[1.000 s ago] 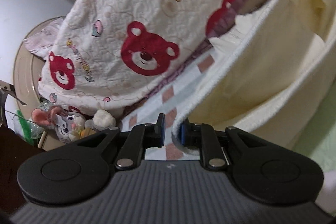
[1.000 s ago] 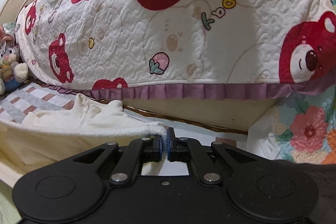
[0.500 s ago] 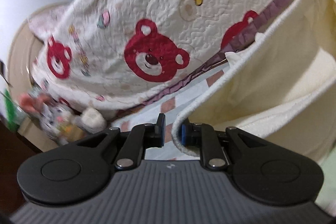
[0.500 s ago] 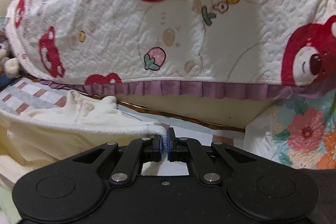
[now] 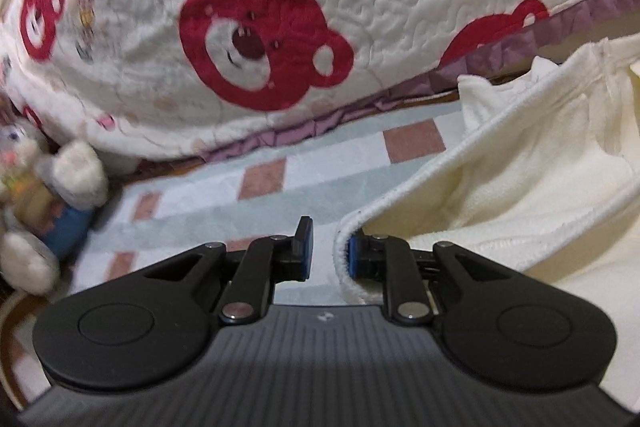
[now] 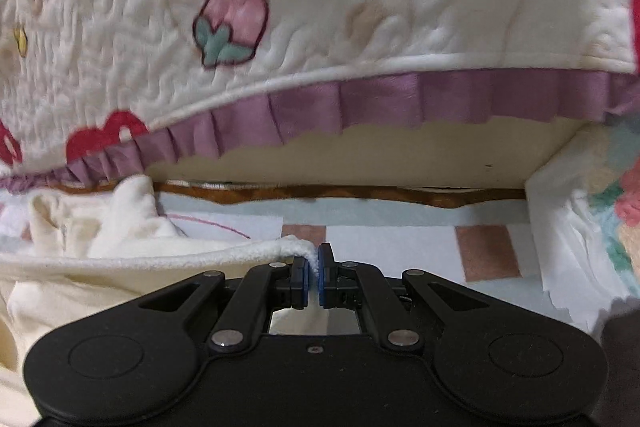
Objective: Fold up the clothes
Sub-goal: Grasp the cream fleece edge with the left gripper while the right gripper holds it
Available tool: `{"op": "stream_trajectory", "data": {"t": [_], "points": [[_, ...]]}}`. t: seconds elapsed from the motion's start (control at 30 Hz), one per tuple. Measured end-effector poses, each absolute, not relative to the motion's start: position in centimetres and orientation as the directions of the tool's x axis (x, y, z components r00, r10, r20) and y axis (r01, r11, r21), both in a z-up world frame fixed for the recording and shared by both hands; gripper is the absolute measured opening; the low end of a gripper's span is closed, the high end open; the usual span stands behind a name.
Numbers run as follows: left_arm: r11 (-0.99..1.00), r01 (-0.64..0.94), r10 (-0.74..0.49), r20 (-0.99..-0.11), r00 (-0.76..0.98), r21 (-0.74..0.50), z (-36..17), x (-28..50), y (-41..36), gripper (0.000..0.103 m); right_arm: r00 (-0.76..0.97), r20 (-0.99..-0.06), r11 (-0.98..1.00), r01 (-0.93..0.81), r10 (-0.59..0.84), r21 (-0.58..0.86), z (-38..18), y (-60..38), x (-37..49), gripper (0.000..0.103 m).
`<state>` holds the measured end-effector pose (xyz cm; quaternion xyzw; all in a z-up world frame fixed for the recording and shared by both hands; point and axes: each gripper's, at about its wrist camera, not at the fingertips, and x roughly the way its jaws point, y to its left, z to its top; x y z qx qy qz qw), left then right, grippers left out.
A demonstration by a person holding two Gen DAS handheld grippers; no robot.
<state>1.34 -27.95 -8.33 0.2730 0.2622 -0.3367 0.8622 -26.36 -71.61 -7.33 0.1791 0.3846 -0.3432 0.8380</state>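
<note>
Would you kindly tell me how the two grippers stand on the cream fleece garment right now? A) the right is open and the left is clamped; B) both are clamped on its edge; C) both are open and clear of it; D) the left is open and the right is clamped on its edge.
D: the left gripper shows a wide gap, while the right gripper pinches the cream fleece garment.

A checked sheet point(image 5: 344, 183) of pale blue, white and pink squares fills mid-frame. The cream garment point(image 5: 540, 187) rests on it at right. A plush toy point(image 5: 48, 195) sits at its left edge.
</note>
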Motion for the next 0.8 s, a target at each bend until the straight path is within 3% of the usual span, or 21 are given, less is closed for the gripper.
{"op": "stream_trajectory", "data": {"t": [0.4,0.7,0.8], "points": [[0.678,0.726,-0.455,-0.707,0.542,0.12,-13.2,5.2,-28.0,0.023,0.342,-0.856,0.809,0.572,-0.389,-0.139,-10.6,-73.1,-21.5,0.006],[0.666,0.745,-0.559,-0.637,0.532,0.038,-11.8,6.1,-26.7,0.021,0.336,-0.824,0.758,0.632,-0.456,-0.162,-11.5,-72.7,-21.0,0.004],[0.673,0.74,-0.593,-0.609,0.527,-0.015,-11.0,6.6,-27.1,0.015,0.335,-0.816,0.746,0.645,-0.47,-0.165,-10.6,-73.0,-21.2,0.004]]}}
